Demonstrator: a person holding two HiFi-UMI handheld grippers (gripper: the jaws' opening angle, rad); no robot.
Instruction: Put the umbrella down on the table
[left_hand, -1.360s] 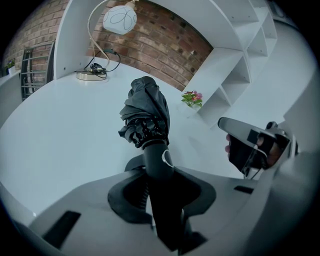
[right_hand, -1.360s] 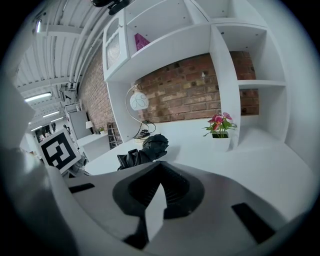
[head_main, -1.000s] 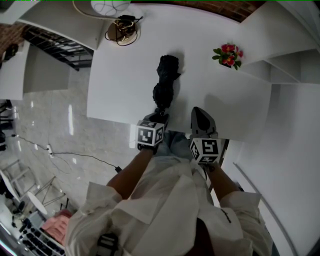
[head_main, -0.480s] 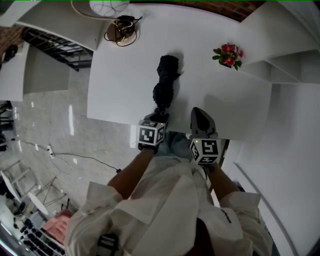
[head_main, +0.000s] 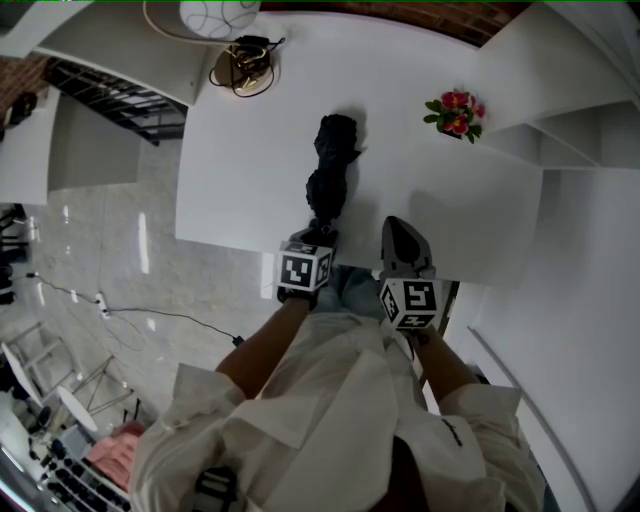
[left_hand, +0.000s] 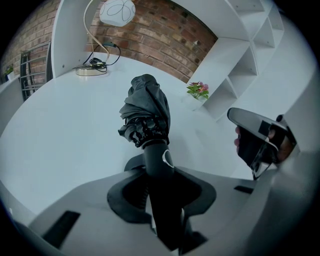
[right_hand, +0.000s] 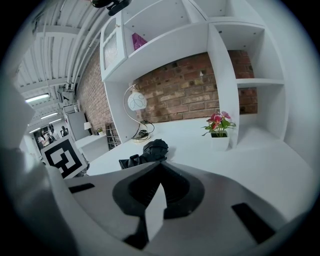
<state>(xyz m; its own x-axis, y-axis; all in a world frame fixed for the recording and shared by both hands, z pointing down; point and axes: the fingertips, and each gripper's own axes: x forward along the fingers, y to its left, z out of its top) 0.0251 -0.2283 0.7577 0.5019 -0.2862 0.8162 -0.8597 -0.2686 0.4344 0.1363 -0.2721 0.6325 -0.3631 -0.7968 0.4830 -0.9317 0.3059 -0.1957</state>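
A folded black umbrella (head_main: 330, 170) lies on the white table (head_main: 240, 170), canopy end away from me, handle toward the near edge. My left gripper (head_main: 318, 232) is at that handle. In the left gripper view the black handle (left_hand: 156, 165) runs between the jaws of this gripper (left_hand: 159, 200); the jaws are opening, with the pads still against the handle. The bunched canopy (left_hand: 146, 107) rests on the tabletop beyond. My right gripper (head_main: 400, 228) hovers to the right of the umbrella, shut and empty; from its own view the umbrella (right_hand: 150, 151) lies ahead to the left.
A small pot of red flowers (head_main: 456, 110) stands at the table's far right, near white shelves (head_main: 570, 120). A lamp with a round base and cable (head_main: 240, 60) sits at the far left corner. The table's near edge is just below both grippers.
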